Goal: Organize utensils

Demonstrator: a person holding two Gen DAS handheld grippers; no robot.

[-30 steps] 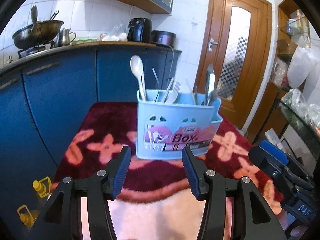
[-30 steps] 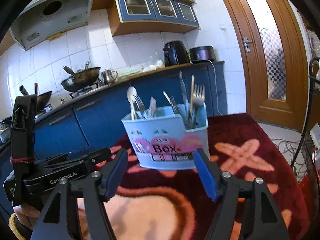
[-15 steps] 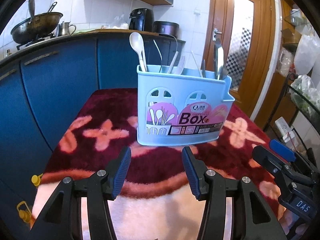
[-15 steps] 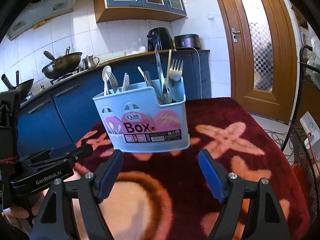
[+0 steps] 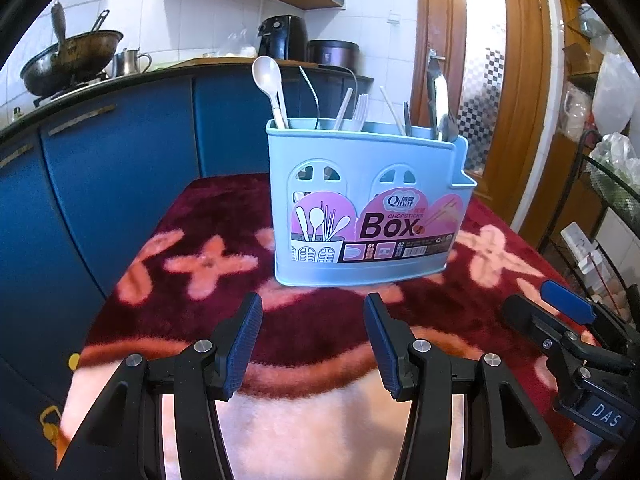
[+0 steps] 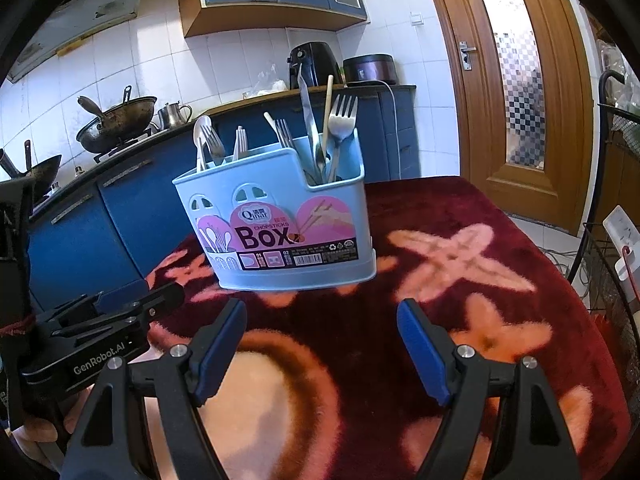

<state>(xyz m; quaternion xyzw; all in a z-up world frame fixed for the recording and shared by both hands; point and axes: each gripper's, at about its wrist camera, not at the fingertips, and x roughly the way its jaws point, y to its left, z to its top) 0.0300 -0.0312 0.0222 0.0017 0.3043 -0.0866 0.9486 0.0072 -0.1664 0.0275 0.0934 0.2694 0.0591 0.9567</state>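
both tongs have drawn nearer the light blue plastic utensil box [image 5: 366, 204], which now looms larger than a second ago. the left tongs [image 5: 312, 344] and right tongs [image 6: 320, 350] hang released and empty just before it. it stands upright on the table's shaggy maroon flowered cloth [image 6: 460, 280], holding a white spoon [image 5: 269, 80], metal forks [image 6: 342, 120] and chopsticks.

We read "Qinar CHOPSTICKS Box" on the blue caddy [image 5: 368, 200], "GenRobot.AI" on the left gripper [image 6: 86, 354] (side body), "DAS" on the right gripper [image 5: 576, 360].
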